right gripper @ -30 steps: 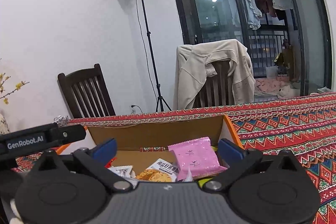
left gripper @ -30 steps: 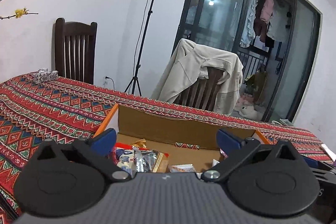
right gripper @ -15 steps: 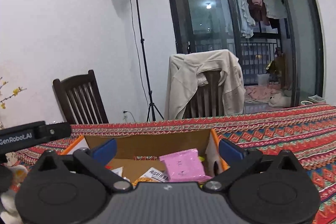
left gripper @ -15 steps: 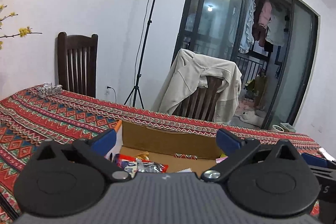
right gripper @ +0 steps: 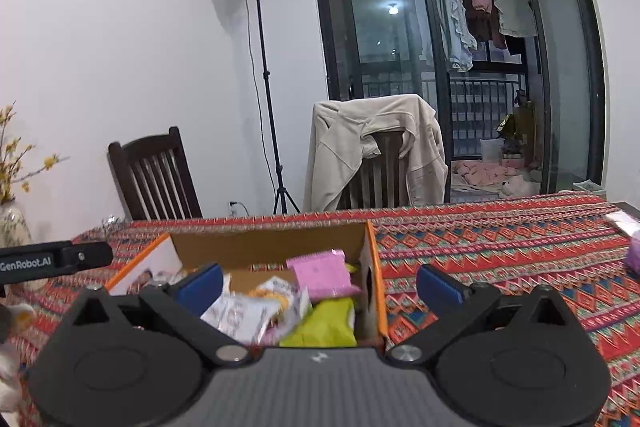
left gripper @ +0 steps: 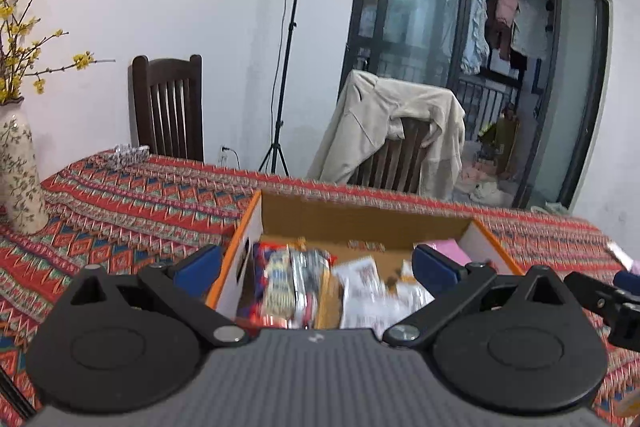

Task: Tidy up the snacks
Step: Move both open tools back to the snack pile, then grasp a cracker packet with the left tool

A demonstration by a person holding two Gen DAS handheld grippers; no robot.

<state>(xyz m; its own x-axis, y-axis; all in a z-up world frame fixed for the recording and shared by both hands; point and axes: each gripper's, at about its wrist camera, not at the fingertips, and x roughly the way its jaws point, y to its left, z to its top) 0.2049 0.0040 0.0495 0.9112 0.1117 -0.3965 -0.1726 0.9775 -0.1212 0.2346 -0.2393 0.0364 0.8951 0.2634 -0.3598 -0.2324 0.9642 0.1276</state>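
Snack packets (left gripper: 304,287), blurred but seemingly foil and paper wrappers, fill the open orange-edged cardboard box (left gripper: 360,219) on the red patterned tablecloth (left gripper: 132,211), a pink packet (right gripper: 320,273) leaning by its right wall. The left gripper (left gripper: 316,265) and right gripper (right gripper: 318,281) both hang above it, blue-padded fingers spread wide and empty. Bare cloth lies open on either side of the box, with a floral ceramic vase (left gripper: 18,167) far left

vase (left gripper: 18,167) | chair (left gripper: 168,107) | jacket (right gripper: 376,147) (draped over second chair) | lamp stand (right gripper: 266,87)

Left gripper (left gripper: 318,267): jaws spread wide, empty, level. Right gripper (right gripper: 320,283): same, wide and empty, just beside the left.
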